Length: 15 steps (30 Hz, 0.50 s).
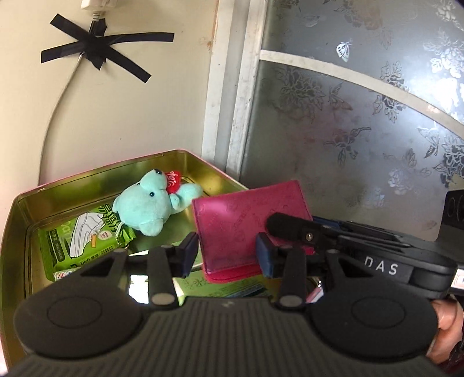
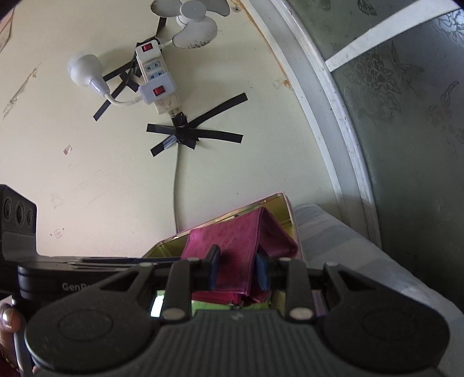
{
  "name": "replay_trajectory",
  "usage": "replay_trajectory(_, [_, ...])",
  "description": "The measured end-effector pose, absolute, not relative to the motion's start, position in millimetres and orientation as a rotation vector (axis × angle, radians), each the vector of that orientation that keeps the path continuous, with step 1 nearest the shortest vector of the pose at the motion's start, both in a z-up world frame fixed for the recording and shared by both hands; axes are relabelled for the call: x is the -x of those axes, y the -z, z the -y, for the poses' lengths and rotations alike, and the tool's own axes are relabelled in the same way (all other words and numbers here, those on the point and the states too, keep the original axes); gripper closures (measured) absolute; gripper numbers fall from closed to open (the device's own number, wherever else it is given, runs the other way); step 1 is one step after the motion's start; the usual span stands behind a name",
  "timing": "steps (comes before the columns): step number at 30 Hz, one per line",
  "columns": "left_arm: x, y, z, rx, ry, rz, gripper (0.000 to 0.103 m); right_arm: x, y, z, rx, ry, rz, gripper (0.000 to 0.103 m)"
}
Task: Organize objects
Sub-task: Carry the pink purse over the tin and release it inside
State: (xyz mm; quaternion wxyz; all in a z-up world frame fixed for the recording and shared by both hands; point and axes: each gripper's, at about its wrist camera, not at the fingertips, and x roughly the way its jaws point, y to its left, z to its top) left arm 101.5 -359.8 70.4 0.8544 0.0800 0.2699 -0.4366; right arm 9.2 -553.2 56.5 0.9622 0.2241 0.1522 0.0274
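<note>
A pink wallet hangs tilted over the open gold tin. My left gripper has the wallet's lower part filling the gap between its pads. My right gripper is shut on the wallet, which stands tent-like above the tin's rim. One of its fingers lies across the wallet's face from the right. In the tin lie a teal plush bear with a red heart and a green packet.
A cable taped with black strips runs down the cream wall behind the tin. A power strip, a bulb and a small fan hang higher up. A flower-patterned frosted window and grey cloth lie to the right.
</note>
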Motion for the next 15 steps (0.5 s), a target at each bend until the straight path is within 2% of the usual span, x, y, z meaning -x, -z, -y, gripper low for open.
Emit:
replay_trajectory(3, [-102.2, -65.2, 360.7, -0.199, 0.903, -0.556, 0.056, -15.0, -49.1, 551.8, -0.432, -0.02, -0.291, 0.075])
replay_trajectory(5, [-101.5, -63.9, 360.2, -0.21, 0.897, -0.549, 0.05, -13.2, -45.9, 552.1, -0.426, 0.017, -0.263, 0.065])
replay_trajectory(7, [-98.4, -61.9, 357.8, -0.214, 0.886, -0.536, 0.049, -6.8, -46.1, 553.3, -0.433, 0.053, -0.229, 0.056])
replay_trajectory(15, [-77.6, -61.2, 336.2, -0.223, 0.848, -0.487, 0.049, 19.6, -46.1, 538.6, -0.431, 0.083, -0.172, 0.056])
